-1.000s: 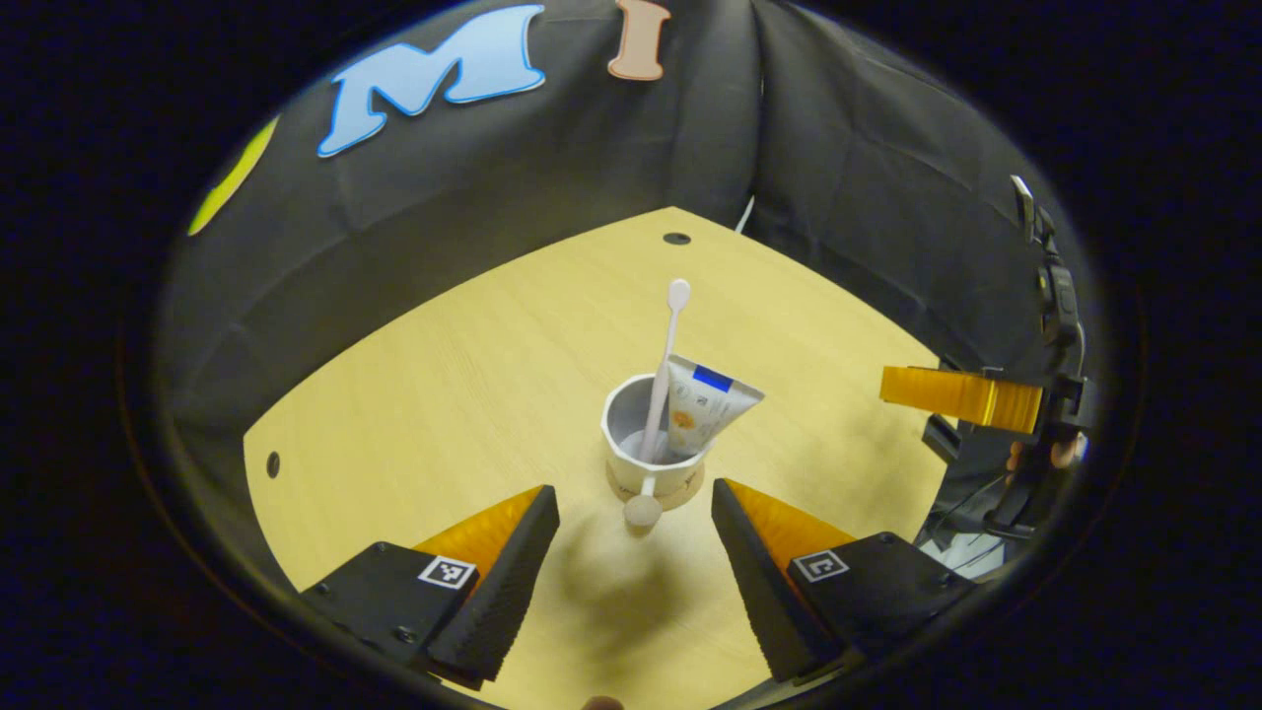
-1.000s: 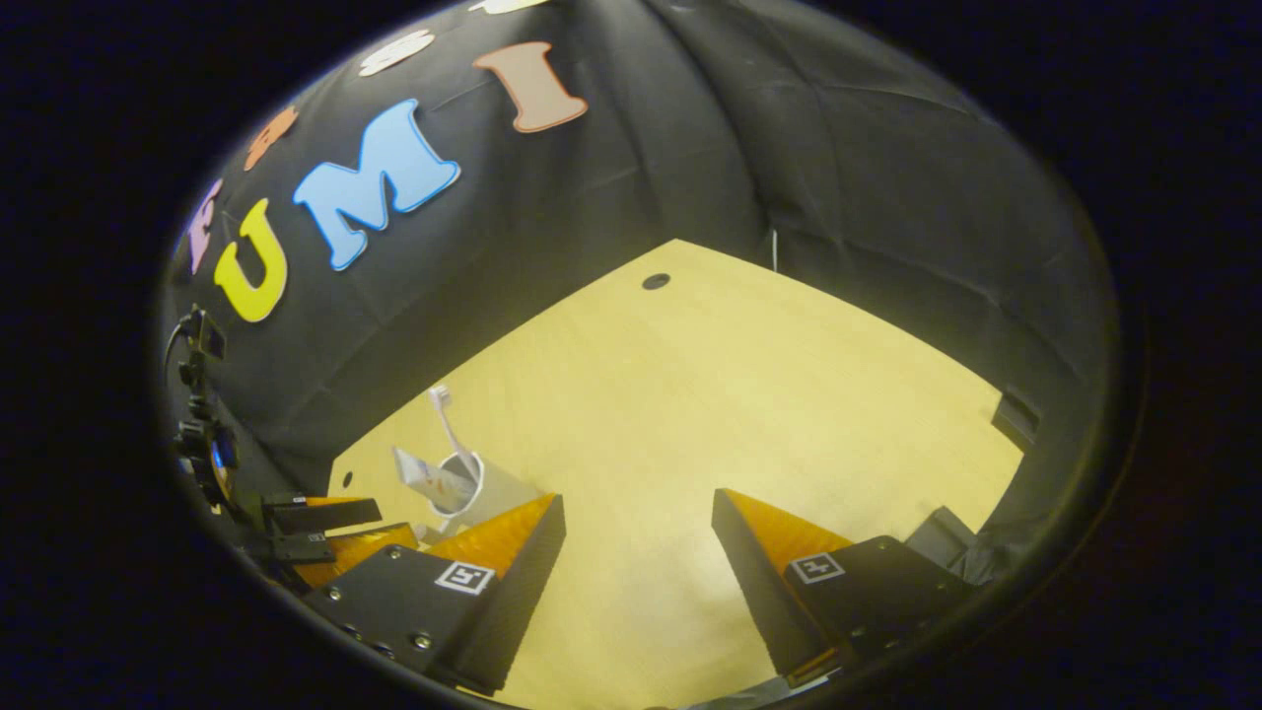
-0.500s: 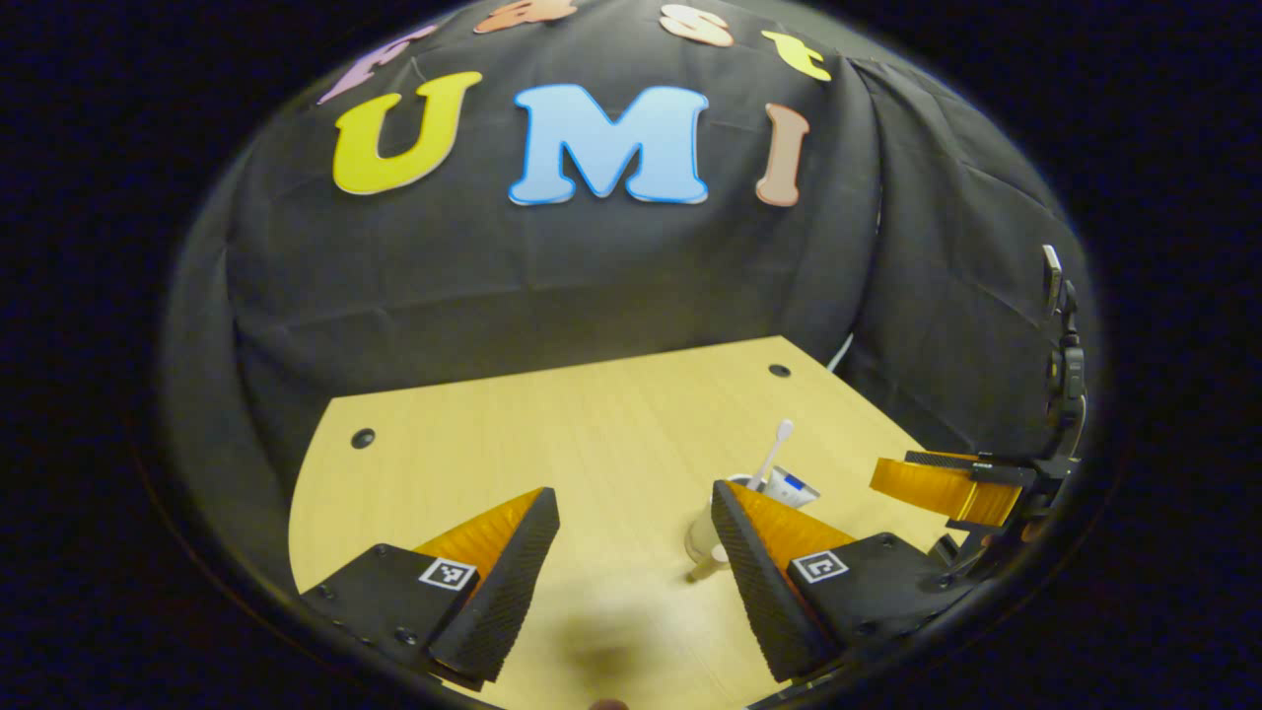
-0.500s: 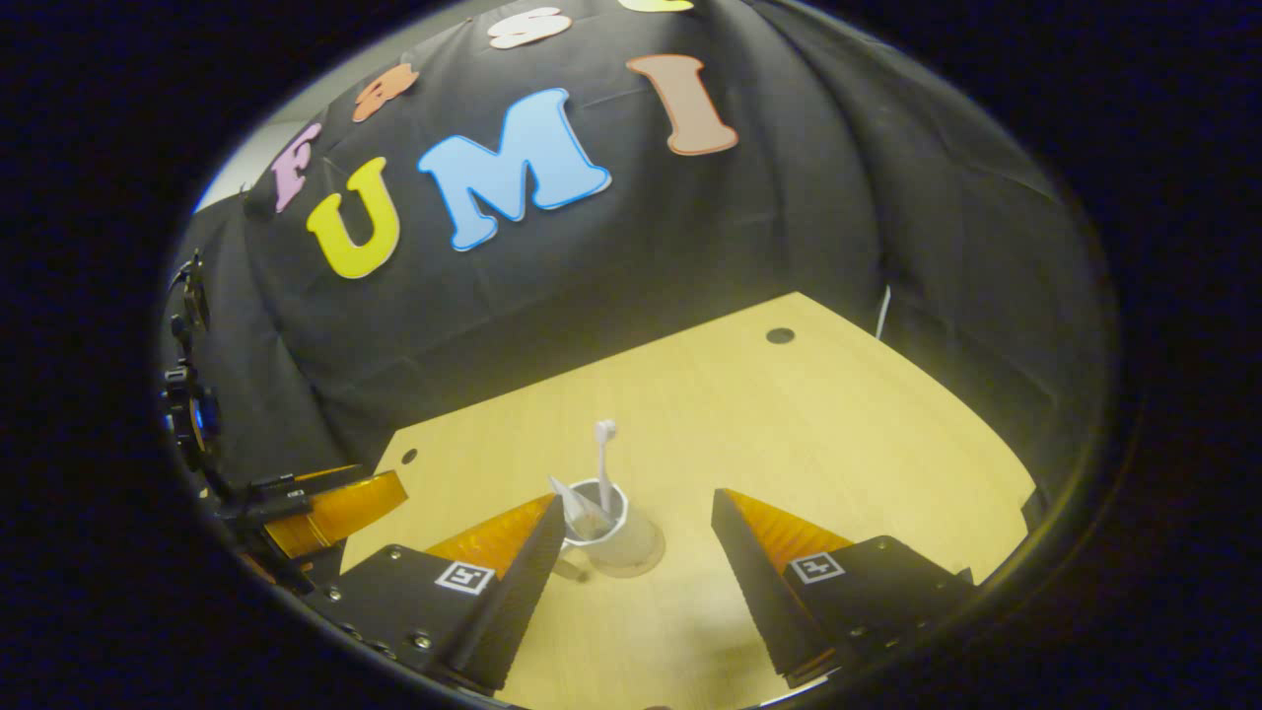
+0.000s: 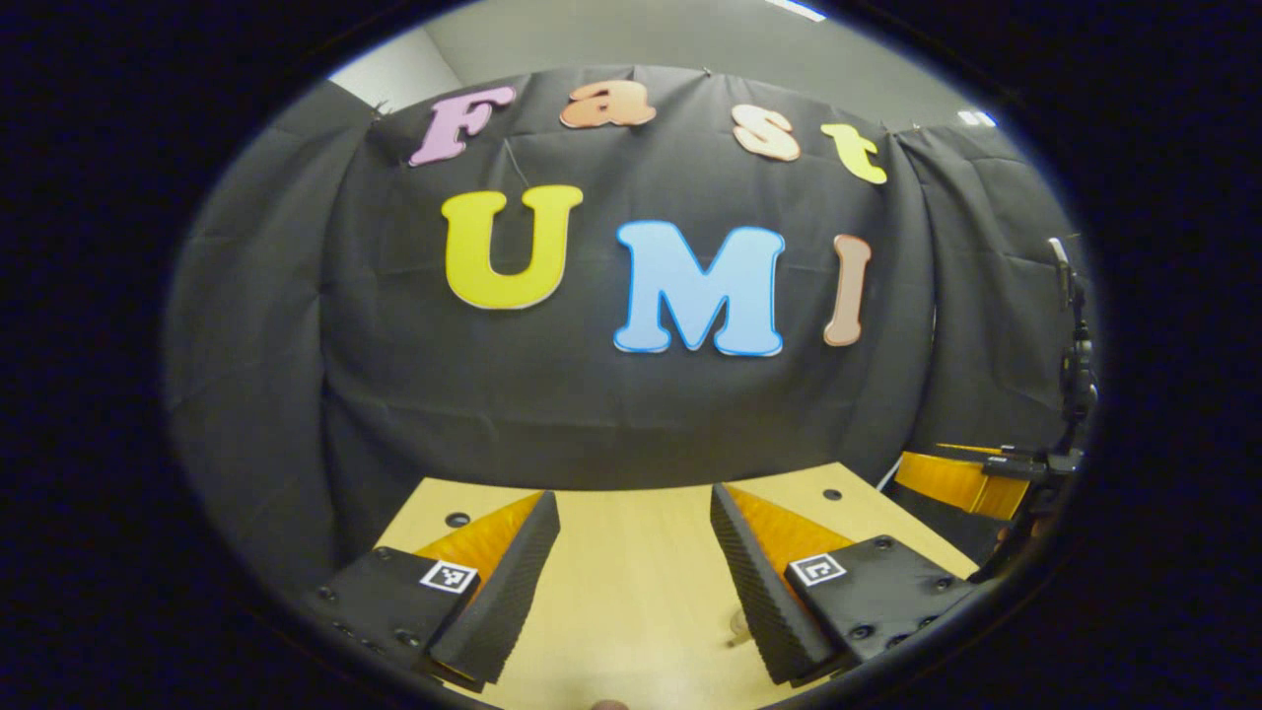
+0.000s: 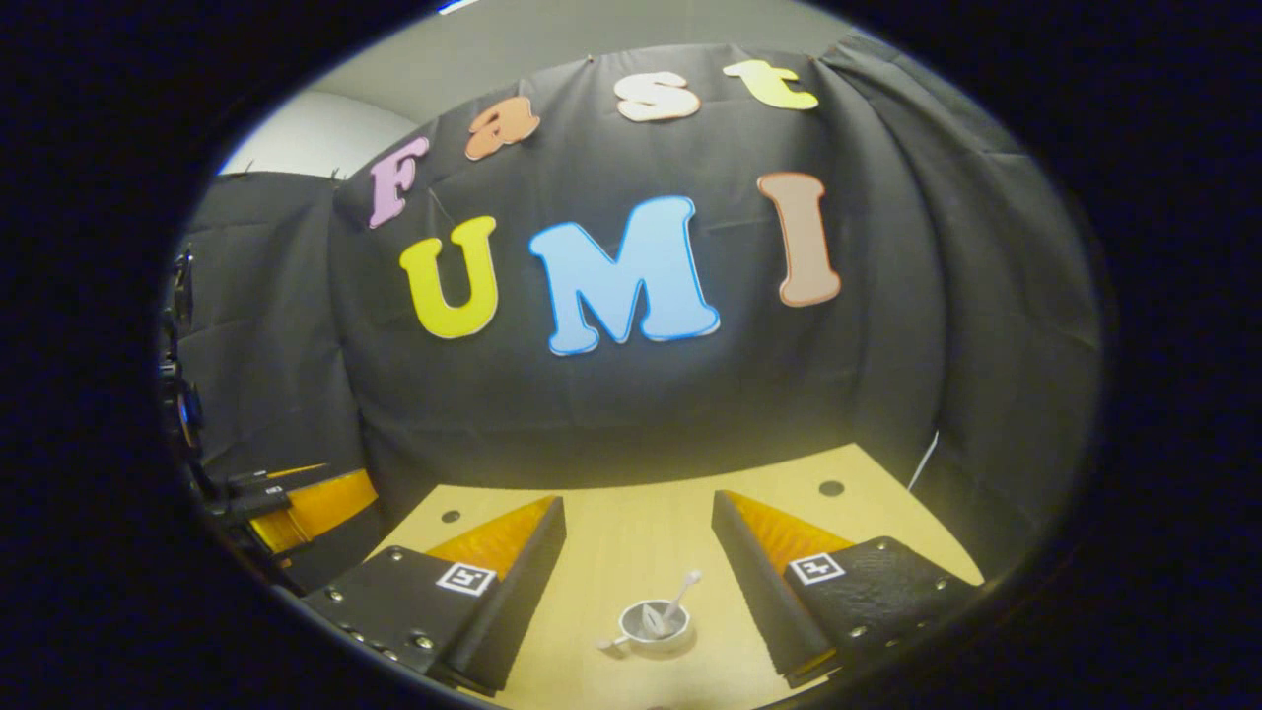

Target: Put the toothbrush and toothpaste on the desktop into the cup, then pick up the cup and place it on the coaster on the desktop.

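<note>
Left gripper (image 5: 636, 572): jaws spread wide, released, nothing between them, raised above the near part of the light wooden table (image 5: 631, 602) and facing the black cloth wall (image 5: 592, 394).
Left gripper seen from the right gripper view (image 6: 286, 498): off at the left side, beyond the table's left edge; whether it is released cannot be told from there.
Right gripper (image 6: 636, 572): jaws wide apart, released, grasping nothing, held above the table's near edge.
Right gripper seen from the left gripper view (image 5: 971, 478): out past the table's right edge, near the far right corner.
Cup (image 6: 653, 626): small white cup with a handle on its left side, standing upright near the table's near edge, below and between the right gripper's fingers, touched by neither.
Toothbrush (image 6: 680, 597): white, standing in the cup, leaning up and to the right over the rim.
Toothpaste (image 6: 650, 621): pale tube tucked inside the cup beside the toothbrush; details too small to tell.
Coaster: cannot tell from here whether it lies under the cup.
Table: bare pale wood with small dark holes (image 6: 831, 488) near its far corners.
</note>
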